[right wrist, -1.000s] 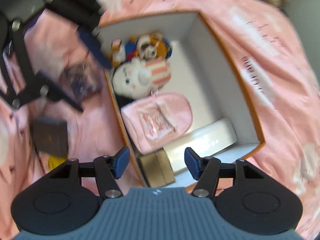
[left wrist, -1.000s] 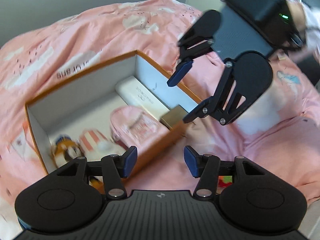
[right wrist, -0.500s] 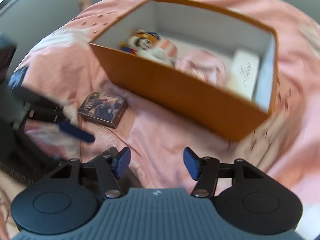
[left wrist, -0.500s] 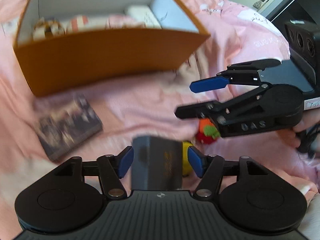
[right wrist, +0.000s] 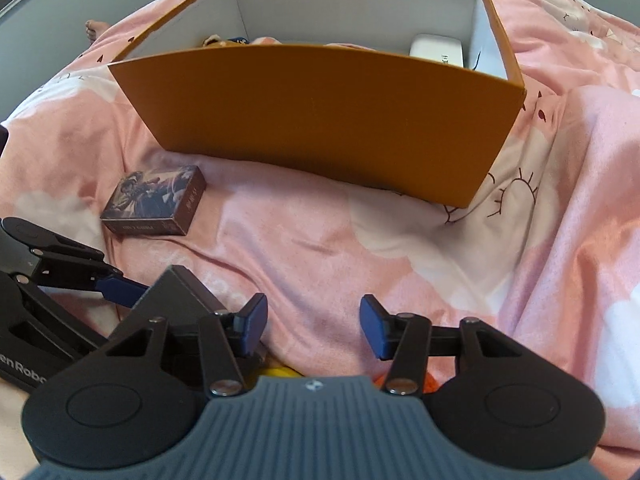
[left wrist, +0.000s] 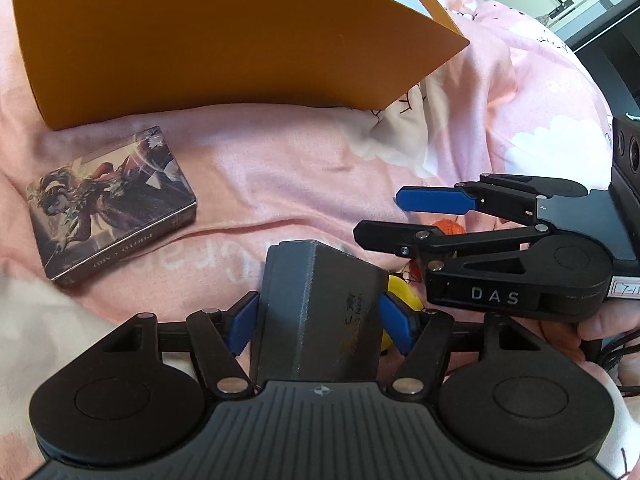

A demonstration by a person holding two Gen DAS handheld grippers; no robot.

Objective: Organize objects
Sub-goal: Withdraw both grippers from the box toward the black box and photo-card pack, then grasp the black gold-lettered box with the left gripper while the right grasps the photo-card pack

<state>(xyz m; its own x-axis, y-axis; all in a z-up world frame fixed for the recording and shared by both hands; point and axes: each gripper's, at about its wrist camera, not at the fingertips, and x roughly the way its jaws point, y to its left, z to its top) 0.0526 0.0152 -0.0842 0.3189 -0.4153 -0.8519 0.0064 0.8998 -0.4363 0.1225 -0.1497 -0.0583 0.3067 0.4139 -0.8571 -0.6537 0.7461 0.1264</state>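
My left gripper (left wrist: 318, 326) has its blue pads against both sides of a dark grey box (left wrist: 320, 312) on the pink bedspread. The same grey box (right wrist: 176, 292) shows in the right wrist view, with the left gripper's fingers (right wrist: 120, 290) at it. My right gripper (right wrist: 312, 330) is open and empty, low over the bedspread; it shows from the side in the left wrist view (left wrist: 416, 216). An orange cardboard box (right wrist: 320, 120) stands behind, holding plush toys and a white case (right wrist: 438, 50). A picture-printed card box (left wrist: 108, 208) lies in front of it.
A yellow object (left wrist: 404, 292) and a small orange object (left wrist: 448, 226) lie under the right gripper. The bedspread (right wrist: 400, 260) is soft and creased. A bare foot (right wrist: 94, 30) shows at the far left. Dark furniture (left wrist: 600, 52) stands at the right.
Both grippers came down from over the orange box to the bedspread in front of it. The left gripper closed in around the grey box until its pads met the sides.
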